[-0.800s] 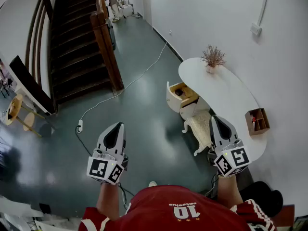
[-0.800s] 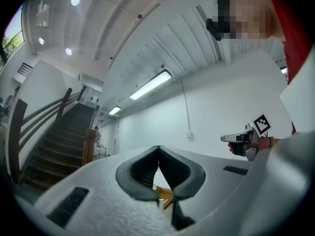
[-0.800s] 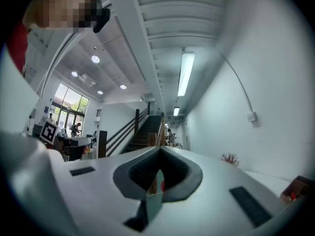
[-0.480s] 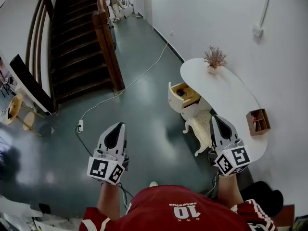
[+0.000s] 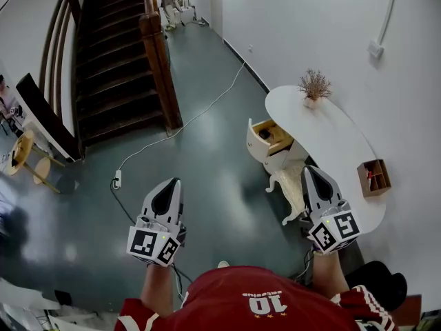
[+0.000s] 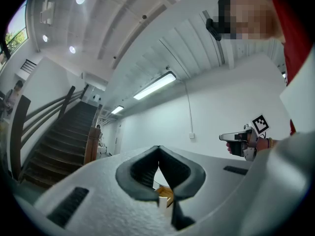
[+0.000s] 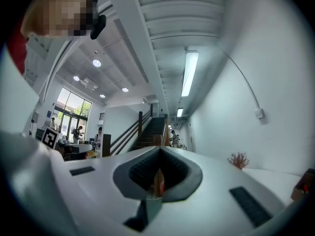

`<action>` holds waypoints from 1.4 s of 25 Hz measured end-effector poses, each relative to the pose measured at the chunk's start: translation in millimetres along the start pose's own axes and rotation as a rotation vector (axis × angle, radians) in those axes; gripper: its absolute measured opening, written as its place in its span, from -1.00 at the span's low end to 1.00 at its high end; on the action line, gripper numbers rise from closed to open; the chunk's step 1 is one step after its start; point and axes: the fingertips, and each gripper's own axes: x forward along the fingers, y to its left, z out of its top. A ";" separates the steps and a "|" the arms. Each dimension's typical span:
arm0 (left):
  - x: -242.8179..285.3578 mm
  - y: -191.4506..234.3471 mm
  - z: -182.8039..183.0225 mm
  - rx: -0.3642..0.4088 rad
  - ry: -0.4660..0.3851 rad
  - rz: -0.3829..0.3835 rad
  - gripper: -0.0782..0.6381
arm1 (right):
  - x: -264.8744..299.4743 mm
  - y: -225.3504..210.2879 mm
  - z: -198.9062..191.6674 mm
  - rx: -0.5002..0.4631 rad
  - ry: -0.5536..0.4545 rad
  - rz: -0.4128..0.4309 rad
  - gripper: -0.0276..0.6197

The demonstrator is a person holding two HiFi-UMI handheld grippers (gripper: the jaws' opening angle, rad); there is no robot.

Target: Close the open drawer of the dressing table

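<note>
The left hand-held gripper (image 5: 170, 185) and the right hand-held gripper (image 5: 309, 172) are held out ahead of the body, side by side and well apart. Both are pointed forward and tipped slightly above level. The jaws of each are seen pressed together, with nothing held between them. The left forearm (image 5: 157, 289) and the right forearm (image 5: 326, 273) are stretched forward.

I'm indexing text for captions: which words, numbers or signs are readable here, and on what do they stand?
"10": white, on the person's red shirt, seen upside down.
Small print by that number: too small to read.
No other text is readable.
</note>
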 end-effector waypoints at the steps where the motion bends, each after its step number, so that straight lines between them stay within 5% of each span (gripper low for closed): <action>1: -2.2 5.1 -0.1 -0.003 -0.001 0.003 -0.77 | 3.6 3.3 0.2 0.006 -0.007 0.000 -0.90; 12: -21.8 67.3 -16.7 -0.031 0.018 0.035 -0.77 | 50.5 53.3 -18.1 -0.001 0.001 0.028 -0.90; 21: 15.3 99.4 -41.9 -0.029 0.059 0.050 -0.77 | 109.8 41.4 -47.6 0.025 0.031 0.081 -0.90; 35: 264.6 172.1 -46.8 0.032 0.040 -0.014 -0.77 | 307.5 -112.6 -43.6 0.056 -0.076 0.054 -0.90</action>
